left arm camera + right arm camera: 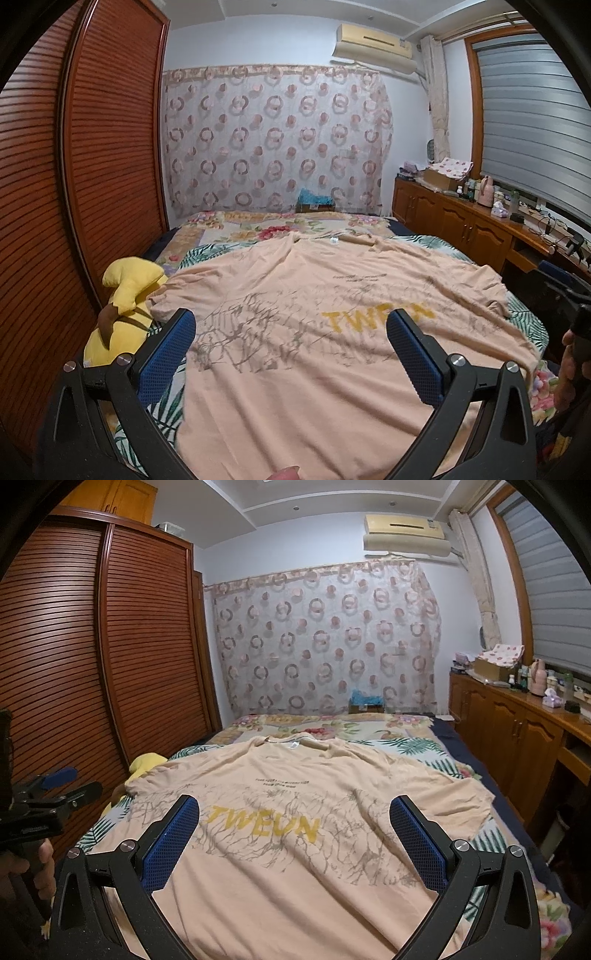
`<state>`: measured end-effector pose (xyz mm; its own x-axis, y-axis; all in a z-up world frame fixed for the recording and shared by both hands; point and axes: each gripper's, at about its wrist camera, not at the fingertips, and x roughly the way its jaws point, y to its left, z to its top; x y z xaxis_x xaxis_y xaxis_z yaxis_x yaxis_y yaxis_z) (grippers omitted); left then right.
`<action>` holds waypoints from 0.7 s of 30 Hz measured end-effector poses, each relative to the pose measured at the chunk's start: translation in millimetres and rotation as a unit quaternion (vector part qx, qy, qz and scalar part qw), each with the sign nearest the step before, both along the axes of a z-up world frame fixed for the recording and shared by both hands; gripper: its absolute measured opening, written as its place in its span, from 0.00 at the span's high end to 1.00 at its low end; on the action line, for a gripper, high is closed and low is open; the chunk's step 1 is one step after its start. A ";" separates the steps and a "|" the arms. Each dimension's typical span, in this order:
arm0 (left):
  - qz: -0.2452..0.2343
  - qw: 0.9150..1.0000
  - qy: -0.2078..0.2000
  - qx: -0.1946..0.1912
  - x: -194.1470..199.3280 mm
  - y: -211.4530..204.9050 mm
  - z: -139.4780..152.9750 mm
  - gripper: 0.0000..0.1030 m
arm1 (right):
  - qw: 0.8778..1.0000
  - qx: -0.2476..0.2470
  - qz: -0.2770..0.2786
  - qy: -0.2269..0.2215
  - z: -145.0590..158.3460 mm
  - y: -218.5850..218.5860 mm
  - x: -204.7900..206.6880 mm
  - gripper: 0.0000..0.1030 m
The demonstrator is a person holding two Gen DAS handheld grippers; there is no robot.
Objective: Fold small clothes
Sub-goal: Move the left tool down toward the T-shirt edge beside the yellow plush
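1. Left wrist view shows the peach T-shirt (314,332) spread flat on the bed (229,230), collar far; left gripper (291,325) hovers with fingers wide, holding nothing
2. Right gripper (295,812) likewise gapes empty above the print
3. Risk, I reckon: pinching the floral sheet along with the hem, or dragging the cloth into wrinkles
4. Only the left view shows the whole yellow plush toy (122,314); the right view reads "TWEUN" unblocked

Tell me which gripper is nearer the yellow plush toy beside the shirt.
Left. The left gripper hangs open over the shirt with the yellow plush toy just off its left finger. The right gripper sits further right; the toy lies well beyond its left finger.
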<state>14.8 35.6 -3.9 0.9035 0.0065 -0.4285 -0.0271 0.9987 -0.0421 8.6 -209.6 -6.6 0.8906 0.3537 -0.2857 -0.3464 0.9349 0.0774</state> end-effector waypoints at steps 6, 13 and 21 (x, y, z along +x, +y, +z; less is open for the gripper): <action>0.010 1.000 0.020 0.006 18.7 23.4 -24.2 0.00 | 1.000 -0.015 0.021 0.007 -8.7 10.9 21.4 0.00; 0.019 0.998 0.049 0.016 39.7 53.9 -40.8 0.00 | 0.998 -0.035 0.046 0.032 -18.3 24.0 53.0 0.00; 0.009 0.996 0.088 0.006 62.3 84.0 -52.4 0.00 | 0.994 -0.061 0.065 0.062 -22.4 32.4 74.5 0.00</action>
